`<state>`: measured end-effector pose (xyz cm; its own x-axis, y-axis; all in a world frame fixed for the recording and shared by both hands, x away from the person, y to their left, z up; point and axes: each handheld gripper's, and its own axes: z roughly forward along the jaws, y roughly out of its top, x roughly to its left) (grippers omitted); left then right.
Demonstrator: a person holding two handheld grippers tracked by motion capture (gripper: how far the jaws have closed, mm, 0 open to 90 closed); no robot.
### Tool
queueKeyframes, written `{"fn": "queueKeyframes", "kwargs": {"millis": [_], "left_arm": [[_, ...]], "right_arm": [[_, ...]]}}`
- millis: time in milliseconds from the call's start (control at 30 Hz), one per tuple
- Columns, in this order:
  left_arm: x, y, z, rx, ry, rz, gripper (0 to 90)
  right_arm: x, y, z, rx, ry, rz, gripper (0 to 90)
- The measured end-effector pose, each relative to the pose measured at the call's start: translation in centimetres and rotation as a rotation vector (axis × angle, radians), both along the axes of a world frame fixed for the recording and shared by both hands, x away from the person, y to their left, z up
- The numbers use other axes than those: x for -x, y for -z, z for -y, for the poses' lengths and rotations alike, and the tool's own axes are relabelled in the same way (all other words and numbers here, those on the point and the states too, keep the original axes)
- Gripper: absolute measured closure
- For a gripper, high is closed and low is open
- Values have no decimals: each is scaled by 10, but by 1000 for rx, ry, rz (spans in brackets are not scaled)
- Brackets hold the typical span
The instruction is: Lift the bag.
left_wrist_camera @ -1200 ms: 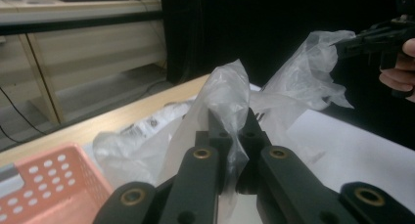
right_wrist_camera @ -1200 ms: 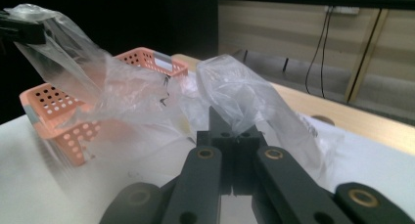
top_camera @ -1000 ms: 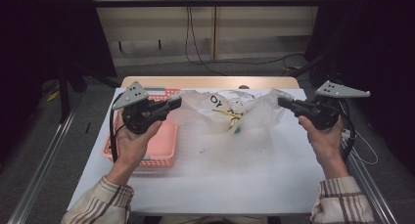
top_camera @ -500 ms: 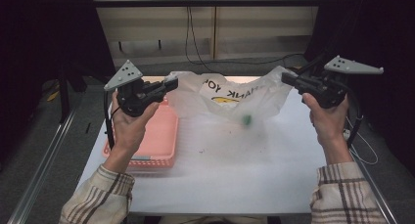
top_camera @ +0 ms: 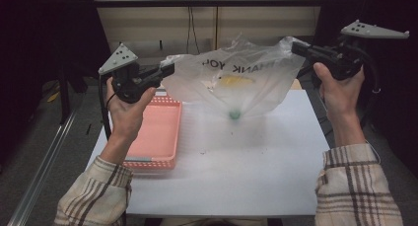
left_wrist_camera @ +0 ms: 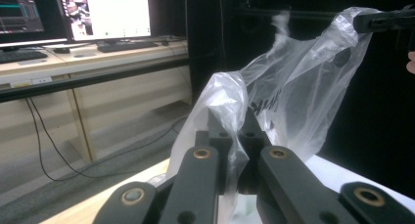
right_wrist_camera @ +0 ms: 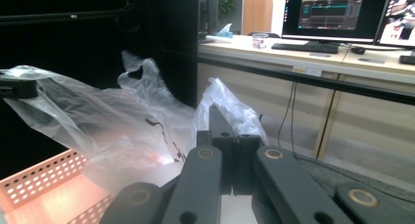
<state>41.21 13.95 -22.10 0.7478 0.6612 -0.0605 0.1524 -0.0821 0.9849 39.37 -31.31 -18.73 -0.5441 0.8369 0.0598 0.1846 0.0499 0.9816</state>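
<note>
A thin, crinkled clear plastic bag [top_camera: 236, 80] hangs stretched between the two tongs, above the white tabletop [top_camera: 236, 171]. The left tongs [top_camera: 167, 69] clench one corner of the film, the right tongs [top_camera: 296, 47] the other. Black print reads mirrored, partly "THANK YO". A perforated pink tray [top_camera: 155, 132] sits below the left tongs.

The thin crumpled plastic bag [top_camera: 236, 78] is clear with black lettering and a yellow mark; a small green round thing [top_camera: 234, 114] shows through its bottom. The perforated plastic tray [top_camera: 155, 132] is salmon pink, the tabletop [top_camera: 236, 171] white, the sleeves [top_camera: 357, 186] cream-and-brown plaid.
</note>
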Motion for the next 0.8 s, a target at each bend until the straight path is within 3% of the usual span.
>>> {"fn": "queueKeyframes", "kwargs": {"millis": [100,300,533,600,700,800], "left_arm": [[-2,-9,4,-15,9,5,889],[-2,-27,13,-9,12,32,889],[1,-45,16,31,13,64,889],[4,-50,16,19,22,75,890],[5,-51,18,-9,25,68,889],[1,-40,20,-11,11,42,889]], "right_arm": [[-5,-9,4,-4,3,1,900],[-11,-18,4,-10,4,-2,900],[-12,-29,6,-6,32,6,900],[-13,-32,7,-8,37,14,900],[-14,-36,8,-8,41,17,900],[-19,-28,10,1,49,-6,900]]}}
